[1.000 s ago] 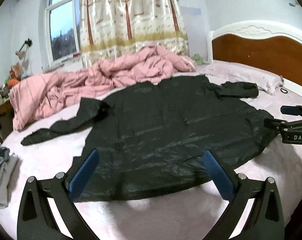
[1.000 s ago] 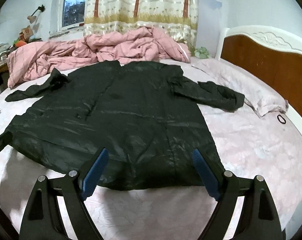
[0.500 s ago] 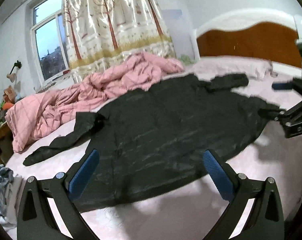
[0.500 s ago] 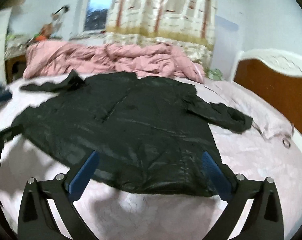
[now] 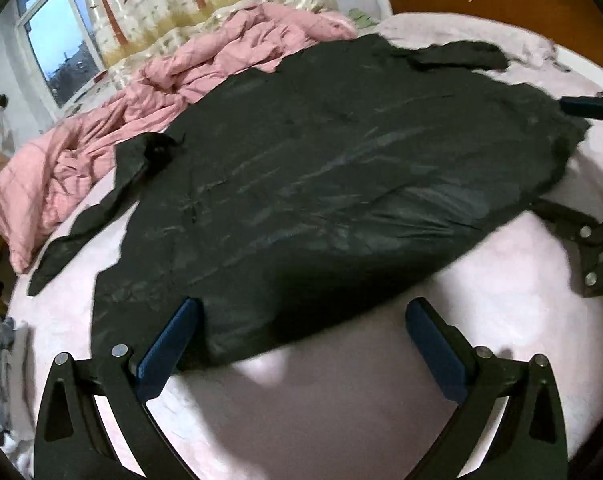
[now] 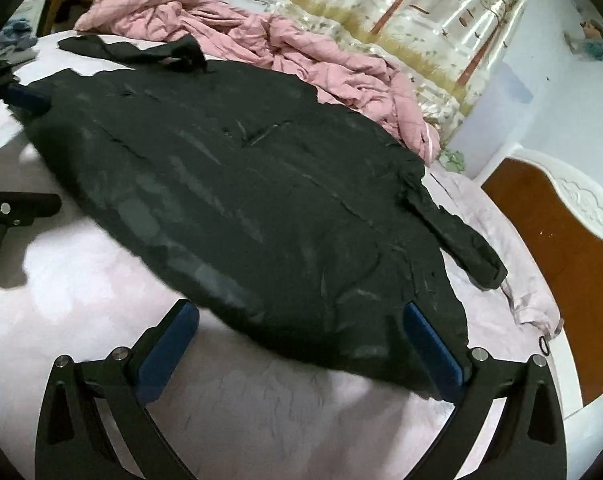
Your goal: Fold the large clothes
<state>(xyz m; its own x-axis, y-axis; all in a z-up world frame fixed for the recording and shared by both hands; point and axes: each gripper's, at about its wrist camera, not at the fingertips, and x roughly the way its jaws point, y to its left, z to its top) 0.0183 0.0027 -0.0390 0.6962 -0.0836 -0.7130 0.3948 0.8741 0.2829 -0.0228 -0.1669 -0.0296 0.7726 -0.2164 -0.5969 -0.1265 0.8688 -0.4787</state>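
Both jaws gape empty as we hover our left gripper point(image 5: 301, 344) and right gripper point(image 6: 297, 346) over the near hem of the coat point(image 5: 341, 168), which stretches away across the bed point(image 5: 341, 420).

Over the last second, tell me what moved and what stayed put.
Both claws came down and in toward the near hem of the coat: the left claw now straddles its left corner, the right claw its right corner. Both are open and nothing is gripped. The coat lies spread flat on the bed, sleeves out, and the pink quilt behind it is unchanged.
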